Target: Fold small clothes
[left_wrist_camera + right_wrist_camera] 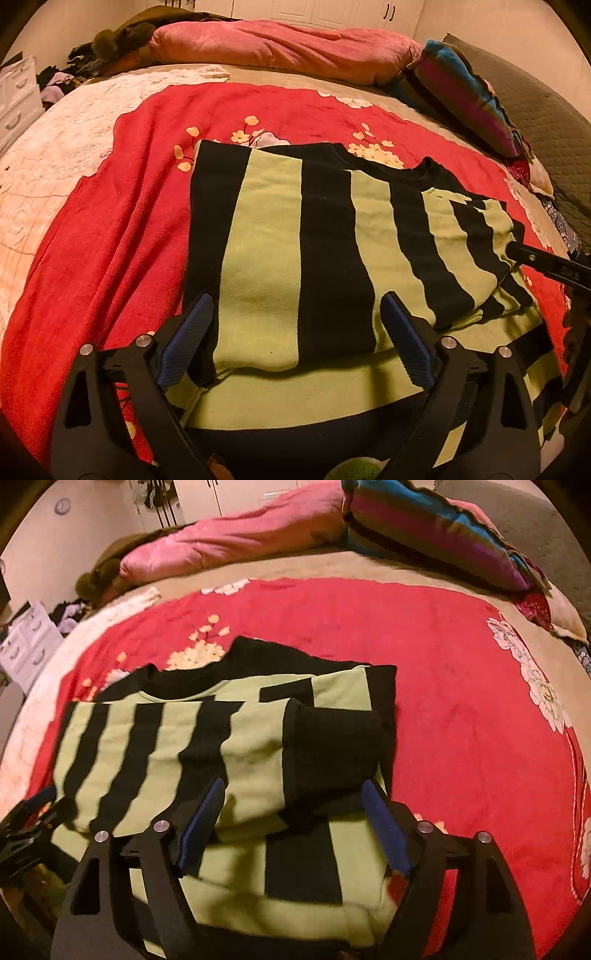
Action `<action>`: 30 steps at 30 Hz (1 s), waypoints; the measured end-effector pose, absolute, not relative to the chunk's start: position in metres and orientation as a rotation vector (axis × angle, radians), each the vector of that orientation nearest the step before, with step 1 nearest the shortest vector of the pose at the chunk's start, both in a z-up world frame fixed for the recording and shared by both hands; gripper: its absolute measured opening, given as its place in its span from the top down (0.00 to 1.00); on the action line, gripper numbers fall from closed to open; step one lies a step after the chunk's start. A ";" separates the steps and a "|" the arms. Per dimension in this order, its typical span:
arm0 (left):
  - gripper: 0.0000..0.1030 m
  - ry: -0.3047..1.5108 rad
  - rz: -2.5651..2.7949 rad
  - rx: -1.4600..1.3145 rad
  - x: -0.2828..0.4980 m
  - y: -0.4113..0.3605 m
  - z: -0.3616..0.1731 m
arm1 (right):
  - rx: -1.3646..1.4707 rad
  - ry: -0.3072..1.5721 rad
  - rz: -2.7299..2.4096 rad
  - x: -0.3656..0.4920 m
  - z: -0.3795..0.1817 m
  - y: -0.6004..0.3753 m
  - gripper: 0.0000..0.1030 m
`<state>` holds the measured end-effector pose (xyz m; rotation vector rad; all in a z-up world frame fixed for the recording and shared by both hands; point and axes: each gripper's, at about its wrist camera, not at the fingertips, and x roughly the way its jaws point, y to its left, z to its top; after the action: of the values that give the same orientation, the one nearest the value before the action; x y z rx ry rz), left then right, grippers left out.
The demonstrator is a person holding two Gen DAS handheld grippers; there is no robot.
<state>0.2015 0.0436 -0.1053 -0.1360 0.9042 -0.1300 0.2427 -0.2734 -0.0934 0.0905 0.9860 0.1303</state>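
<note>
A small sweater with wide black and light-green stripes (332,251) lies partly folded on a red floral blanket (110,240). One layer is folded over the layer below. My left gripper (297,306) is open, its blue pads on either side of the folded edge near me. My right gripper (293,790) is open over the sweater (166,746), next to the black cuff of a folded sleeve (332,749). The right gripper's tip shows at the sweater's right edge in the left wrist view (535,258). The left gripper shows at the lower left in the right wrist view (29,812).
The bed carries a pink duvet (280,48) and a striped pillow (461,96) at its far end. A white drawer unit (14,96) and a heap of clothes (62,77) stand to the far left. A grey quilted headboard (546,122) is at the right.
</note>
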 end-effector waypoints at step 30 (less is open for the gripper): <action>0.09 0.779 -0.058 -0.144 0.168 0.056 -0.053 | 0.212 0.868 0.172 0.175 -0.021 -0.302 0.10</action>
<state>0.1678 0.0562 -0.0530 -0.1443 0.7788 -0.0576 0.1747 -0.3024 -0.0210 0.2118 0.8678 0.1719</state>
